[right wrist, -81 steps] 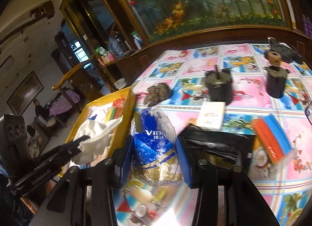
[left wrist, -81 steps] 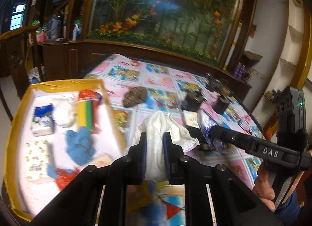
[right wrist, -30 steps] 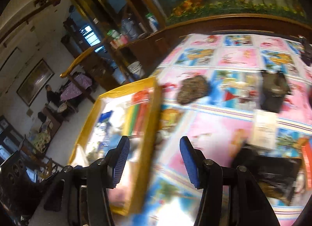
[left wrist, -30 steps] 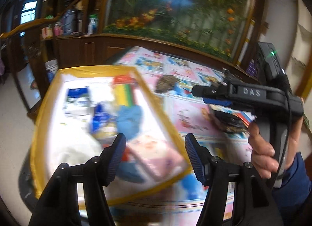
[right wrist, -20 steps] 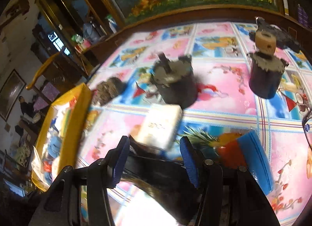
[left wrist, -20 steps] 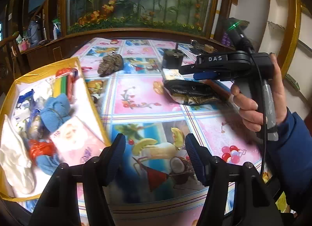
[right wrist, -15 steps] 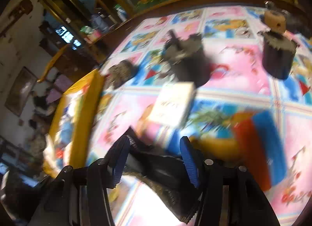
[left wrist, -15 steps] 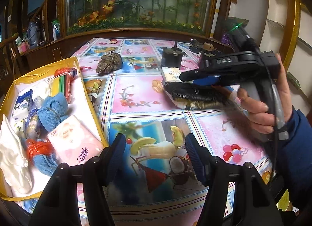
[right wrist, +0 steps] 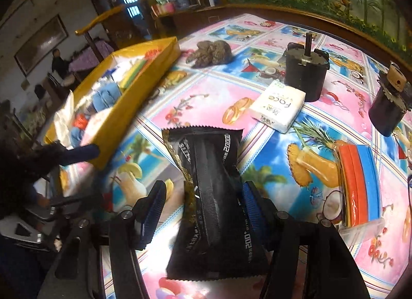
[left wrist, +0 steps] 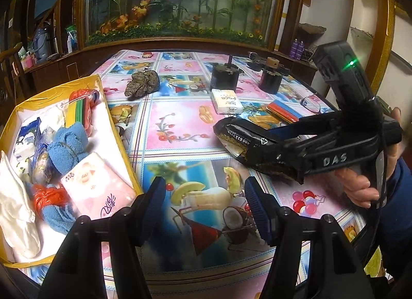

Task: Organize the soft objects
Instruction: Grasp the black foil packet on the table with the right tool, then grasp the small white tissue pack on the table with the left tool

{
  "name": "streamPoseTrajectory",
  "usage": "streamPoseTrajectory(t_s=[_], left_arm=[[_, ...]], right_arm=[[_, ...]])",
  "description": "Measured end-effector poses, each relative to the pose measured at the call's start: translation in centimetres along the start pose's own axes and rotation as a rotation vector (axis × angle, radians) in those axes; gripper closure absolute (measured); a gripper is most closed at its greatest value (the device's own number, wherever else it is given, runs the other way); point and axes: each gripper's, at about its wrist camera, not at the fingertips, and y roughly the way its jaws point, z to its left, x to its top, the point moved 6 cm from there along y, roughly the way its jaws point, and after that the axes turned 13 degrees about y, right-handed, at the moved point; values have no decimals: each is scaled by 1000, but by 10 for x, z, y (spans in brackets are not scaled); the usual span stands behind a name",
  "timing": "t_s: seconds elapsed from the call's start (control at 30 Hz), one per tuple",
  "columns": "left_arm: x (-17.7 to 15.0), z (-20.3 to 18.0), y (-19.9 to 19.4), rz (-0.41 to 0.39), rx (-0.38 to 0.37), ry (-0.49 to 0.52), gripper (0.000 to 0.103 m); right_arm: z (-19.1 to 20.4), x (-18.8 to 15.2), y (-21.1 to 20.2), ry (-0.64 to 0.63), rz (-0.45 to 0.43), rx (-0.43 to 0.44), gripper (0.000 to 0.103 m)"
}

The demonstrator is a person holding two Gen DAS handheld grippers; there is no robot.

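Black pack (right wrist: 213, 196), yellow box (left wrist: 117, 129)

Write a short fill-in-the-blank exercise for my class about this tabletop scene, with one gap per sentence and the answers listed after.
1. The black packet lies between the fingers of the ______ gripper.
2. The pink tissue pack lies inside the ______ box.
3. The white pack printed "face" lies on the tablecloth right in front of a ______ cylinder.
4. The left gripper holds ______ between its fingers.

Missing words: right; yellow; black; nothing
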Motion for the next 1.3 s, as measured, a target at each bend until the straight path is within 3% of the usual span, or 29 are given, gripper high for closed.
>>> streamPoseTrajectory(t_s=[0.07, 0.23, 0.37, 0.47, 0.6, 0.77, 0.9, 1.0, 1.13, 1.17, 1.2, 1.23, 1.3], left_arm=[[0, 0, 0, 4, 2, 2, 40], [5, -4, -2, 15, -6, 16, 40], [31, -12, 0, 25, 13, 49, 35], [58, -15, 18, 54, -25, 40, 29], [91, -10, 61, 148, -39, 21, 29], [115, -2, 119, 266, -71, -55, 29], [130, -4, 148, 293, -27, -28, 29], [137, -10, 167, 324, -49, -21, 29], [137, -7, 192, 369, -13, -33, 29], [136, -8, 196, 373, -21, -39, 33], [134, -8, 198, 376, -28, -43, 48], [133, -7, 198, 376, -22, -42, 54], [131, -8, 194, 365, -28, -32, 58]], right_arm=[[-2, 3, -2, 4, -12, 6, 70], [-18, 17, -34, 77, -141, 9, 71], [-59, 34, -66, 258, -278, -9, 71], [-88, 39, -90, 385, -361, -29, 71], [-112, 40, -113, 484, -437, -30, 71], [-115, 39, -128, 514, -472, 13, 71], [-111, 37, -132, 527, -477, 54, 71], [-111, 36, -133, 535, -483, 70, 71], [-111, 35, -135, 539, -487, 79, 71], [-111, 36, -135, 539, -485, 83, 71], [-111, 35, -135, 541, -485, 82, 71], [-112, 35, -134, 542, -485, 82, 71], [-111, 35, -134, 541, -482, 86, 71]])
